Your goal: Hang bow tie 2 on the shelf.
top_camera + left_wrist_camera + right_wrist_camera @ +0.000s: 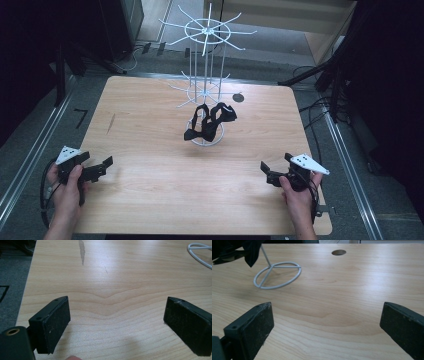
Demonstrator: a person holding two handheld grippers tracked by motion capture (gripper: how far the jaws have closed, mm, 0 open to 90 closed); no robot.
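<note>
A white wire rack with two tiers of hooks stands at the middle back of the wooden table. Black fabric pieces hang low on it, just above its ring base. My left gripper rests near the front left, open, with bare wood between its pads. My right gripper is at the front right, open too, nothing between its pads. In the right gripper view the ring base lies ahead to the left, with a black piece above it.
A round hole sits in the table behind the rack to the right, also the hole far ahead. A grey streak marks the wood ahead of the left gripper. Dark stands and cables surround the table.
</note>
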